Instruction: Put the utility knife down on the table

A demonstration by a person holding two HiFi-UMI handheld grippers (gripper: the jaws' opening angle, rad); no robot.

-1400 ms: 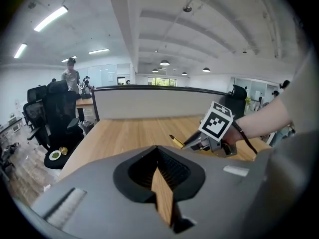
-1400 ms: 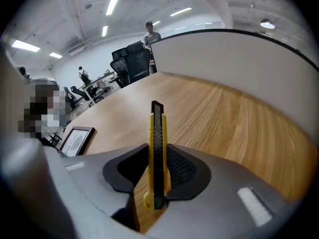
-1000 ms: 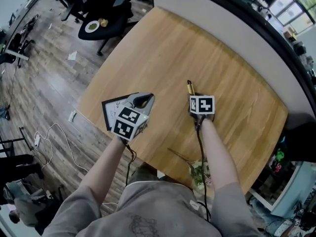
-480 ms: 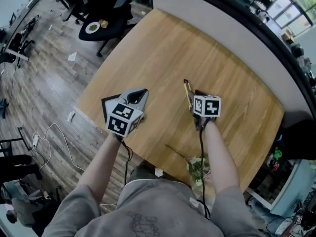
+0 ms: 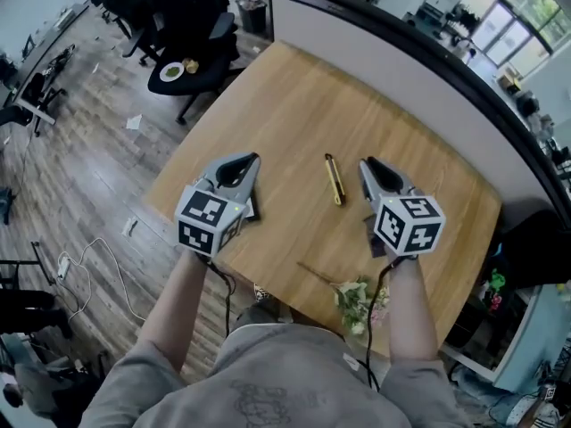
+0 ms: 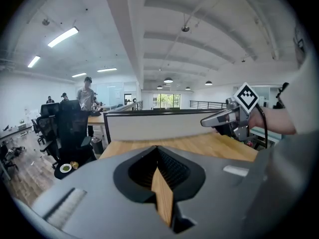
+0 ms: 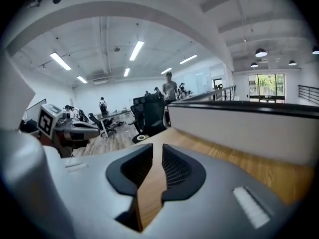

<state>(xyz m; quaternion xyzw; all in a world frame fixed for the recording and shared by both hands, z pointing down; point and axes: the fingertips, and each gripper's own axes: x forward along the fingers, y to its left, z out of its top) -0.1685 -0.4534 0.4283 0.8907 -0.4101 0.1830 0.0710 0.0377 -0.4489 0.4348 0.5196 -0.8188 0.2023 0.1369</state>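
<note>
The utility knife (image 5: 335, 179), slim and yellow-black, lies flat on the wooden table (image 5: 294, 96) between the two grippers, touching neither. My right gripper (image 5: 368, 166) hangs above the table just right of the knife. Its jaws are closing, with a narrow gap left and nothing between them; only wood shows through (image 7: 157, 146). My left gripper (image 5: 245, 163) is raised left of the knife, its tips together and empty (image 6: 157, 147). Each gripper shows in the other's view: the right gripper (image 6: 219, 119) and the left gripper (image 7: 75, 129).
A dark-framed flat thing (image 5: 252, 209) lies under the left gripper near the table's front edge. A small bunch of flowers (image 5: 357, 297) lies at the near edge by the right arm. A grey partition (image 5: 401, 69) bounds the far side. A black chair (image 5: 192, 61) stands beyond the left corner.
Both grippers have risen off the table, the right one more. The right gripper has let go of the knife, which now lies alone on the wood.
</note>
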